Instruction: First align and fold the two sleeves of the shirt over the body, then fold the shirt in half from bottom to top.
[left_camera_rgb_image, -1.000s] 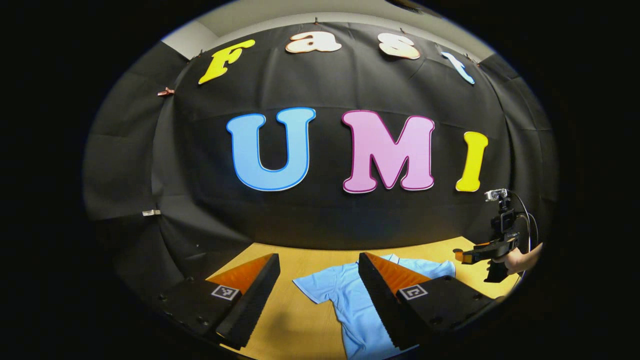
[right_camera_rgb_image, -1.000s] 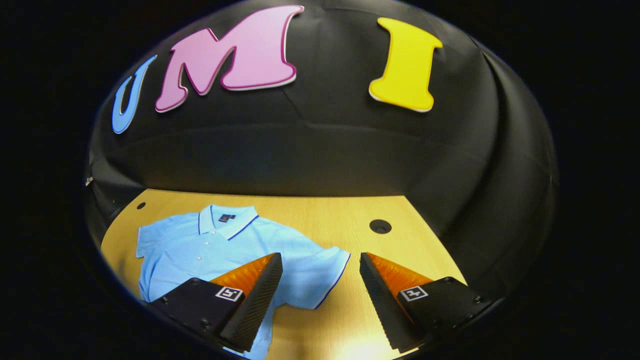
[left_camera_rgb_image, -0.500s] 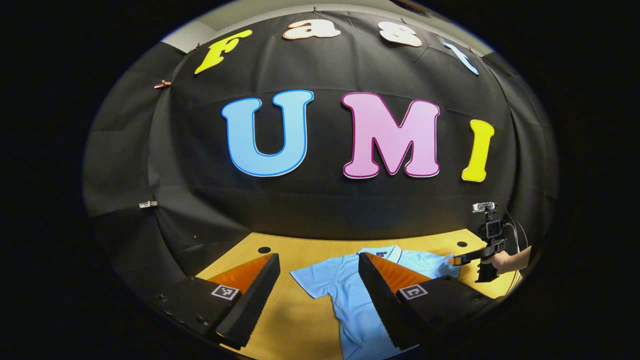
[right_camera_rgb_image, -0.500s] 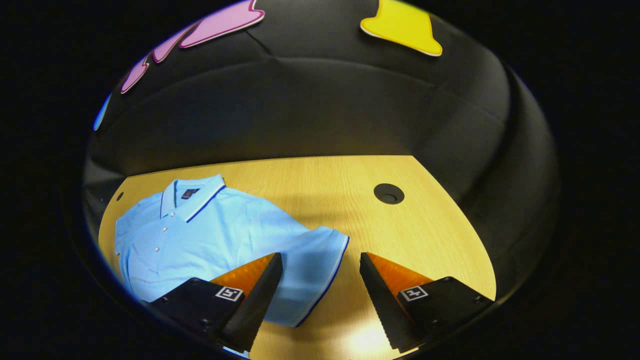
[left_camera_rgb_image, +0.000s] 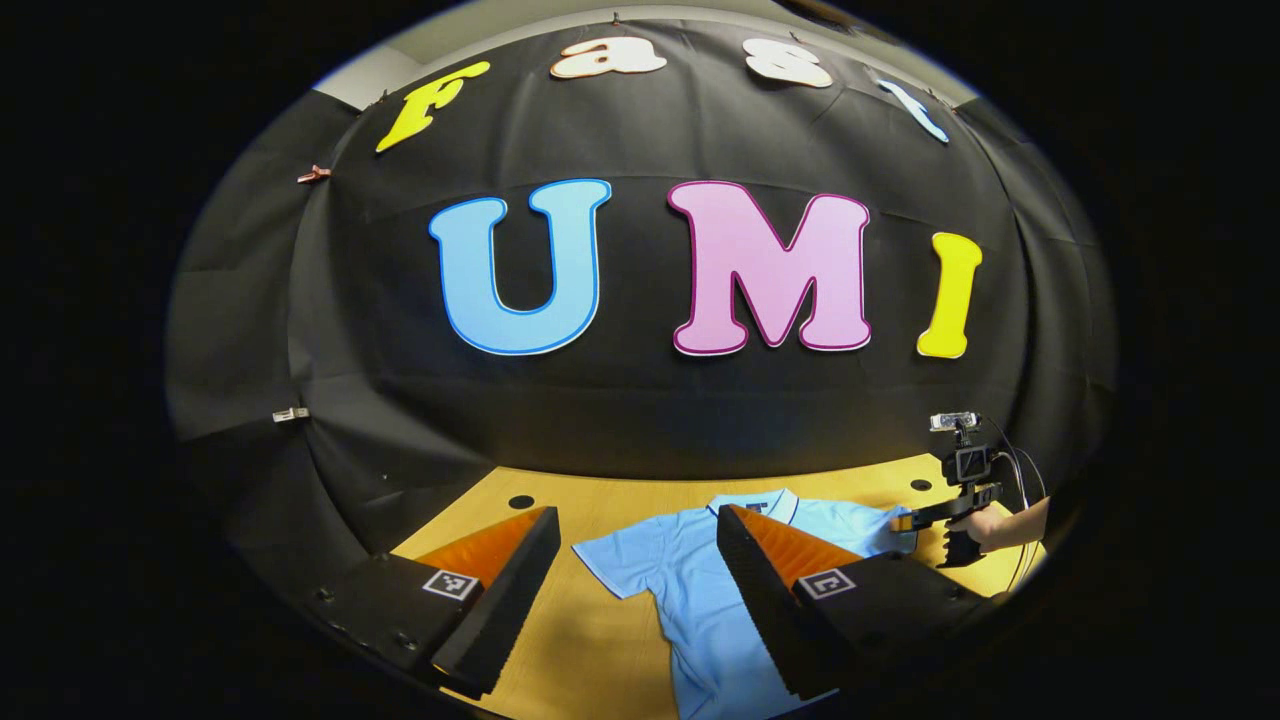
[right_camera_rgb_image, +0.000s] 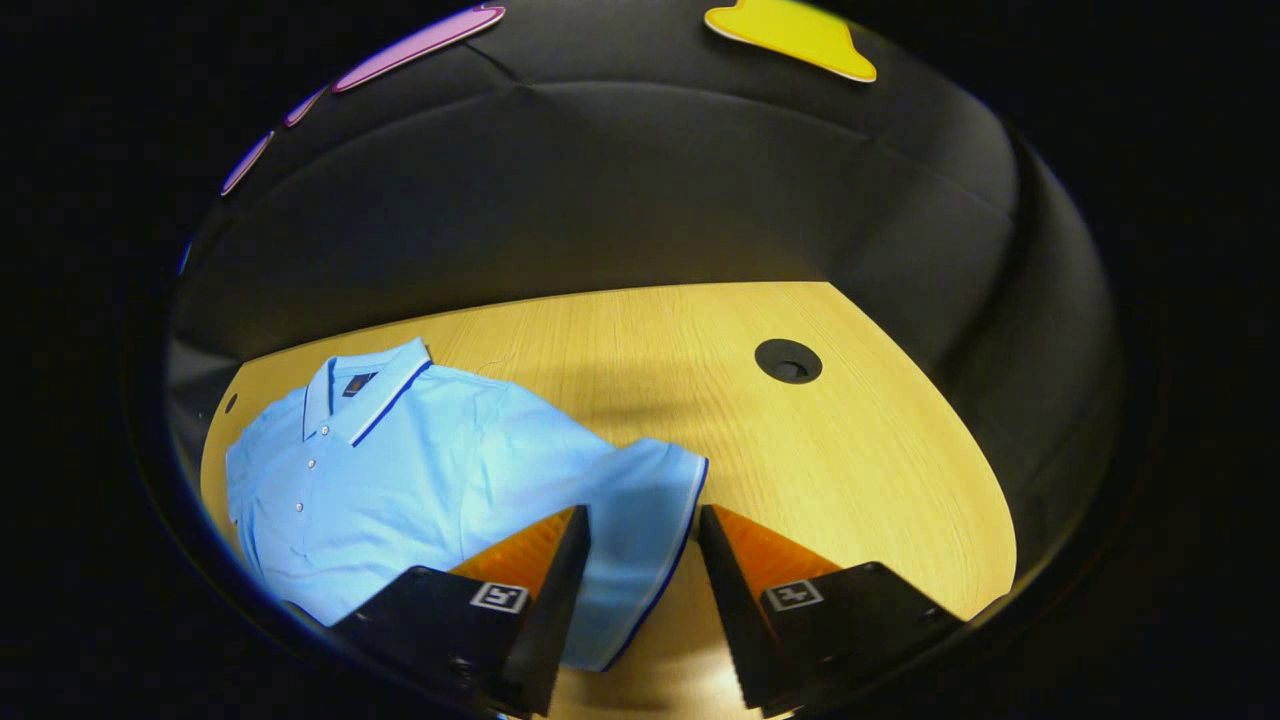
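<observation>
A light blue polo shirt (right_camera_rgb_image: 400, 460) lies flat on the wooden table (right_camera_rgb_image: 850, 470), collar (right_camera_rgb_image: 365, 385) toward the far wall. Its right sleeve (right_camera_rgb_image: 640, 480) spreads outward, and the dark-trimmed hem runs between the fingers of my right gripper (right_camera_rgb_image: 641, 512). That gripper is open with its jaws partly narrowed, low over the sleeve. In the left gripper view the shirt (left_camera_rgb_image: 690, 600) lies ahead, its left sleeve (left_camera_rgb_image: 610, 560) between the fingers of my left gripper (left_camera_rgb_image: 635, 515), which is wide open above it. The right gripper (left_camera_rgb_image: 905, 521) shows far right, held by a hand (left_camera_rgb_image: 1005, 525).
Round cable holes sit in the tabletop: one at the far right (right_camera_rgb_image: 787, 360) and one at the far left (left_camera_rgb_image: 521, 501). The black booth wall closes in behind and around the table. Bare wood stretches to the right of the sleeve.
My right gripper has dipped down and forward over the right sleeve, and its jaws have narrowed. The left gripper view has tilted down and drifted slightly; its jaws stay wide.
</observation>
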